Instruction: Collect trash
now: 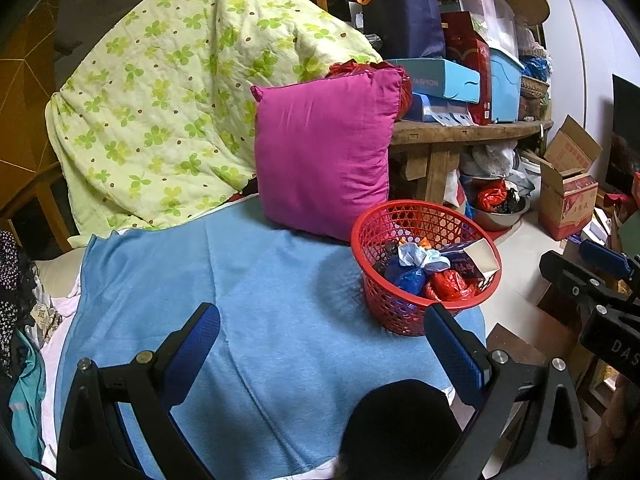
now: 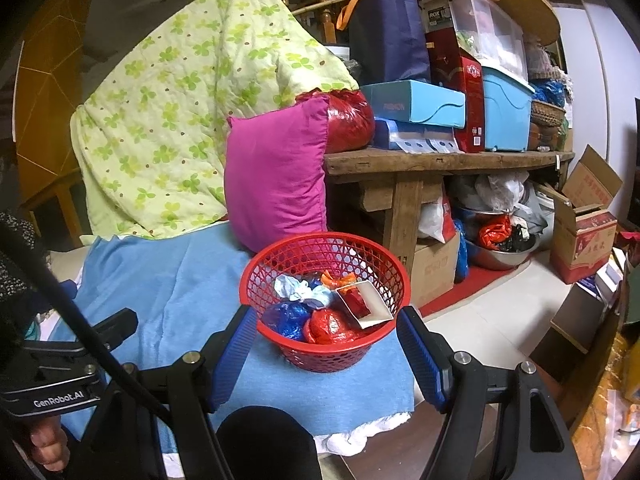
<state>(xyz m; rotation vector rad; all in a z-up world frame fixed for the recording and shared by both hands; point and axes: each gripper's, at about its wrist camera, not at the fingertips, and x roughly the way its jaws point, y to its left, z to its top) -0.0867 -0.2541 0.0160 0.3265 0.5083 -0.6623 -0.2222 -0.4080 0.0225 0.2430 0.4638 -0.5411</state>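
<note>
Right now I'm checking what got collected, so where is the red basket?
In both wrist views the red basket sits on the blue cloth near its right edge, just in front of the magenta pillow.

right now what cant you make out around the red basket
- Basket's bottom layer: both views, covered by the red bag, blue bag and white card.
- Red basket near wall: left wrist view, partly behind the left tool finger.
- Blue cloth near edge: both views, cut off by tool bodies.
</note>
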